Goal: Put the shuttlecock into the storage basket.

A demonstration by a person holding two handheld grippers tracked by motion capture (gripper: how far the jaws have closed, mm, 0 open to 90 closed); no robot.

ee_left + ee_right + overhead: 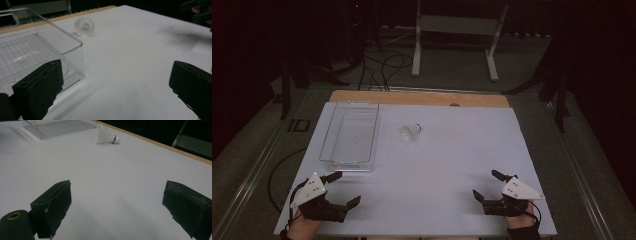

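Here the left gripper, black with two padded jaws and a grey three-cornered plate on top, rests near the front left corner of the pale white table, its jaws spread wide with nothing between them. The right gripper, of the same build, sits near the front right corner, jaws likewise wide apart and empty.

Just beyond the left gripper, along the table's left edge, stands a clear rectangular plastic tray with low walls and a ribbed floor; in the left gripper view its near corner rises just past the left-hand jaw. The white feathered shuttlecock with a blue-banded cork tip lies on its side well beyond both grippers, toward the far edge, just beside the tray's right wall but apart from it. In the right gripper view the shuttlecock points its cork away from the tray.

The likely job is to lift the shuttlecock into the tray. The risks: it is light and round-skirted, so a jaw brushing it could roll it away; a hard squeeze could crush the feathers; and the tray's clear wall is hard to see, so a reach could knock it.
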